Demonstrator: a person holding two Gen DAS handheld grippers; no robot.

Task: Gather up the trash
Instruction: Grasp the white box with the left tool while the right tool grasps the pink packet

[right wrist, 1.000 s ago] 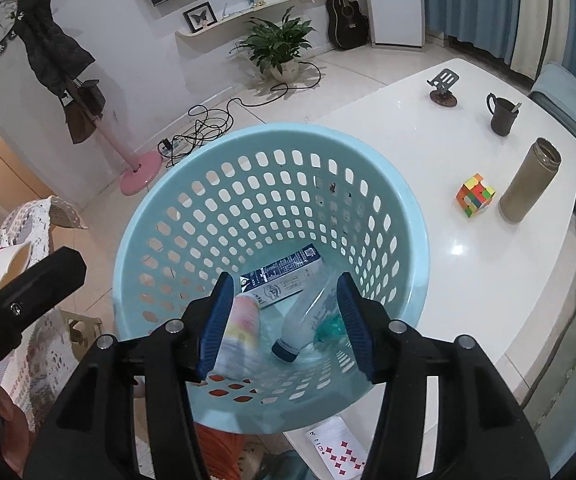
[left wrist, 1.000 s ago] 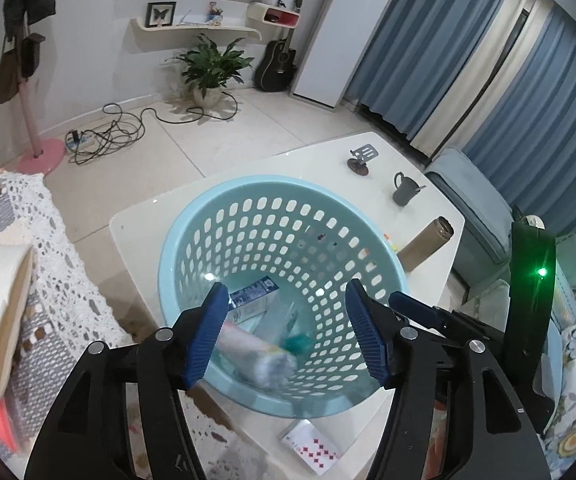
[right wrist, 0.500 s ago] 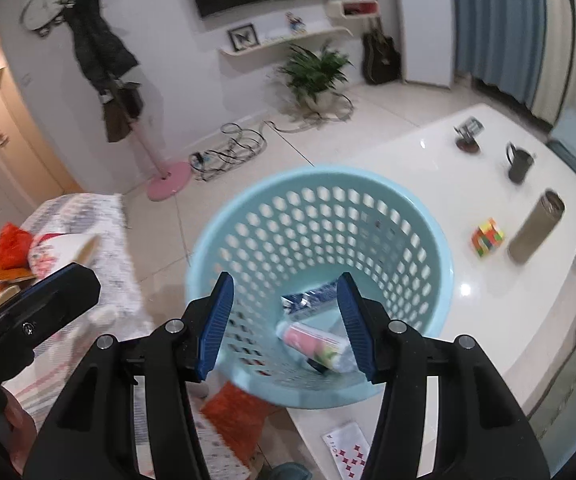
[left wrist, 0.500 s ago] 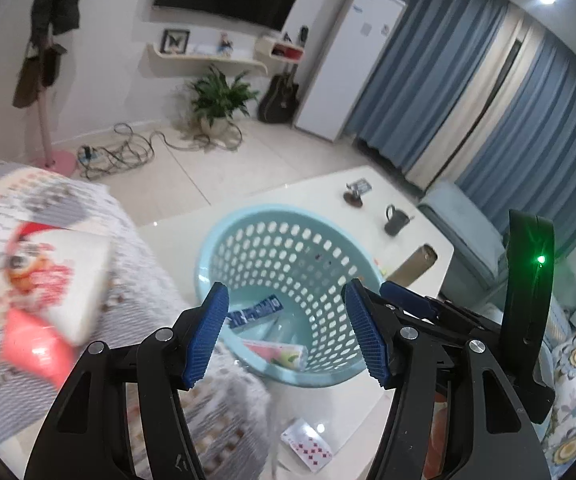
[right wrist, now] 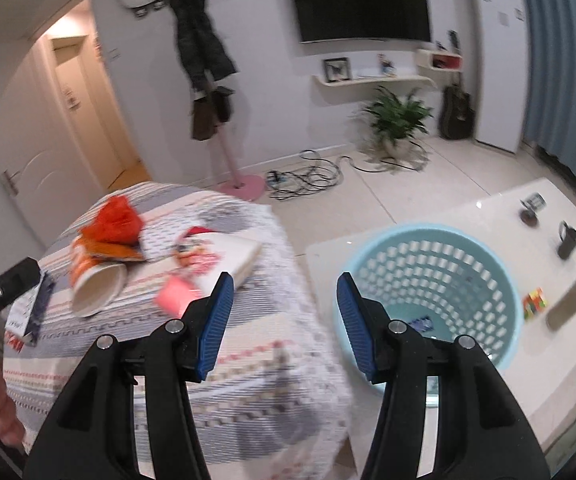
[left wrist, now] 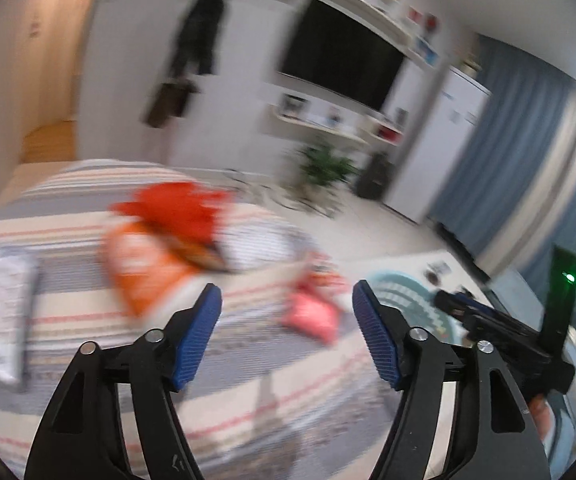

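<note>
While left hand-held gripper (left wrist: pixel 286 330) opens empty, litter-strewn cloth (left wrist: pixel 68 280) below

Perforated plastic basket (right wrist: pixel 487 264); glossy table (right wrist: pixel 487 208); woven tablecloth (right wrist: pixel 248 360)

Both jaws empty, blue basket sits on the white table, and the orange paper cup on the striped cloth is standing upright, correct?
Not quite: the orange paper cup lies on its side, mouth toward the camera, as the right wrist view shows. The rest holds.
</note>
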